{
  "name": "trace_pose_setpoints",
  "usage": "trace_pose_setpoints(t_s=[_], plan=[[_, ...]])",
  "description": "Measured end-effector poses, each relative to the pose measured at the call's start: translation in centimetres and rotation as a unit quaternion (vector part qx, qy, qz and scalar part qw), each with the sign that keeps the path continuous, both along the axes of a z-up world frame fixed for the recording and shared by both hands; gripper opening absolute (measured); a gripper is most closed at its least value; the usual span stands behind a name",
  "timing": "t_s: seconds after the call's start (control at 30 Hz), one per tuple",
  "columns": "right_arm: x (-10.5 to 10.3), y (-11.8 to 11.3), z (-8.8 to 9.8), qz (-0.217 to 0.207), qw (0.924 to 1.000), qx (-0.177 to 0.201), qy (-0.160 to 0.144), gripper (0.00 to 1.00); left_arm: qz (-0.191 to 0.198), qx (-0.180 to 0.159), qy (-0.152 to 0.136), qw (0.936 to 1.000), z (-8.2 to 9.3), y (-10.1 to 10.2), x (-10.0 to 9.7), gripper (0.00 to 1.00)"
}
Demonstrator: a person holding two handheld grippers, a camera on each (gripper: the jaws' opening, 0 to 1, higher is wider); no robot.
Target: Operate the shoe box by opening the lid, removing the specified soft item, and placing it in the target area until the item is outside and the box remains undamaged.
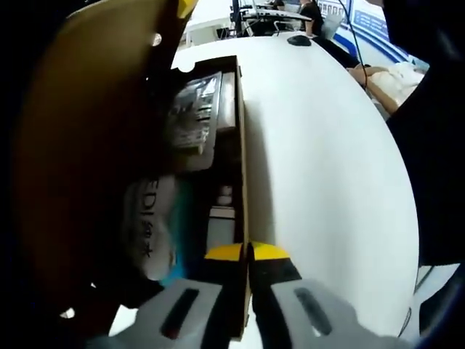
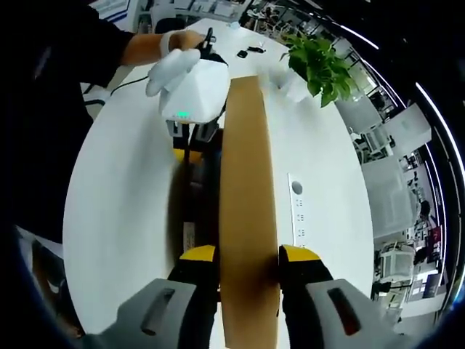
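The round white table [image 2: 123,211] carries one brown cardboard shoe box [image 1: 242,182], which lies lengthwise across its middle with its one brown cardboard lid [image 2: 247,218] raised on edge. In the left gripper view the inside of the box is dim and crowded: one soft white pouch with dark lettering and a teal edge [image 1: 154,225] lies near the close end, and one dark printed packet [image 1: 192,109] lies farther along. The left gripper [image 1: 248,254], yellow-tipped with grey jaws, is closed on the box's thin side wall. The right gripper [image 2: 248,256], of the same make, has its two jaws clamped on either side of the lid's near edge. One green leafy plant [image 2: 320,65] stands at the table's far end, and one white gloved hand [image 2: 171,69] holds the left gripper beside the box.
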State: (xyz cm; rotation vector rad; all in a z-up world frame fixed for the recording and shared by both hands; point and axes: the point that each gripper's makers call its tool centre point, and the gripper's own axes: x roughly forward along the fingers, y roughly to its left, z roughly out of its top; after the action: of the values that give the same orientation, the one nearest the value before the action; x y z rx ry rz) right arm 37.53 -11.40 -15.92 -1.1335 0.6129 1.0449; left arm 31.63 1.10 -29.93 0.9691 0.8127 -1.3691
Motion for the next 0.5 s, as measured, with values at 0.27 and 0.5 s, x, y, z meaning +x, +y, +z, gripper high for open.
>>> trace_pose_setpoints(t_s=[0.27, 0.5], plan=[[0.2, 0.0, 0.1, 0.002, 0.9999, 0.011, 0.005, 0.32, 0.004, 0.007, 0.002, 1.0, -0.5, 0.0, 0.9, 0.02], [0.1, 0.1, 0.0, -0.002, 1.0, 0.008, 0.006, 0.32, -0.013, 0.031, -0.002, 0.9994, -1.0, -0.1, 1.1, 0.02]])
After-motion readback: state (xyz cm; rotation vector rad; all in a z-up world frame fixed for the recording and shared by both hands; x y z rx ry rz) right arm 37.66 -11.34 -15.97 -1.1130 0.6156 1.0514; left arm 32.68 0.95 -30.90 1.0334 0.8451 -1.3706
